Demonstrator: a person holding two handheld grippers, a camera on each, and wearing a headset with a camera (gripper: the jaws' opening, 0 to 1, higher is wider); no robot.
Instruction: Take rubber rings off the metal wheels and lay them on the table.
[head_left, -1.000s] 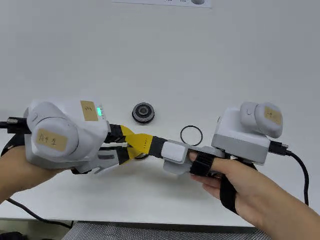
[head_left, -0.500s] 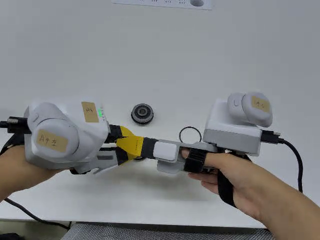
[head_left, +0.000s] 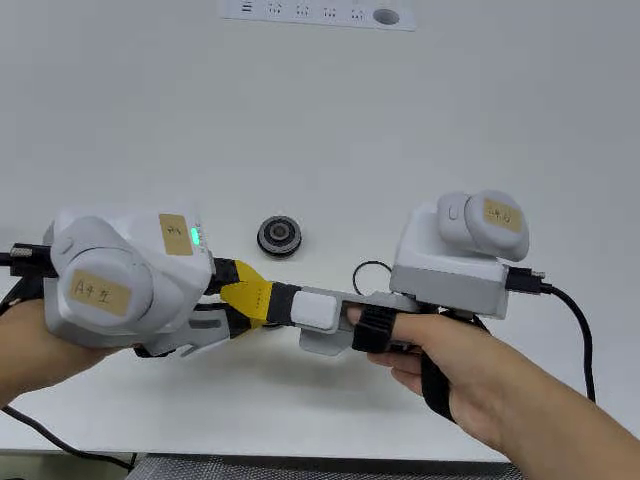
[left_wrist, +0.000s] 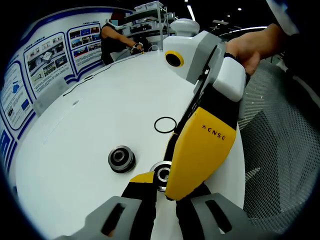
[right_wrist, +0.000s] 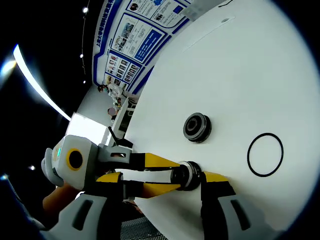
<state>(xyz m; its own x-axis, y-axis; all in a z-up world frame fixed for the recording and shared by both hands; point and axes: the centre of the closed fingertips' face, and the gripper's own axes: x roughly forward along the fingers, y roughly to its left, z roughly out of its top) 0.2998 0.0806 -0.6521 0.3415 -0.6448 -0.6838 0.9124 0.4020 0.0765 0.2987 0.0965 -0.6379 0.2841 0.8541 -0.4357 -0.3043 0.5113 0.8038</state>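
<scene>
The left tongs (left_wrist: 159, 186) gripped the metal wheel (right_wrist: 186, 175) near the front edge of the worktop (head_left: 330, 390), a freed rubber ring (right_wrist: 265, 154) lying beyond, while the right tongs (head_left: 240, 296), closure unclear, crowded that wheel, so a slipping pull risked twisting it loose over the edge.

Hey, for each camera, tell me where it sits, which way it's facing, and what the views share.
Left gripper view: rides the left claw, looks along its jaws at the clamped metal wheel; the right hand shows.
Right gripper view: rides the right claw, faces the left claw opposite; own jaws show.
Head view: on the headset, looks down at the table; left hand, right hand, both claws show.
All share the loose wheel and rubber ring.
</scene>
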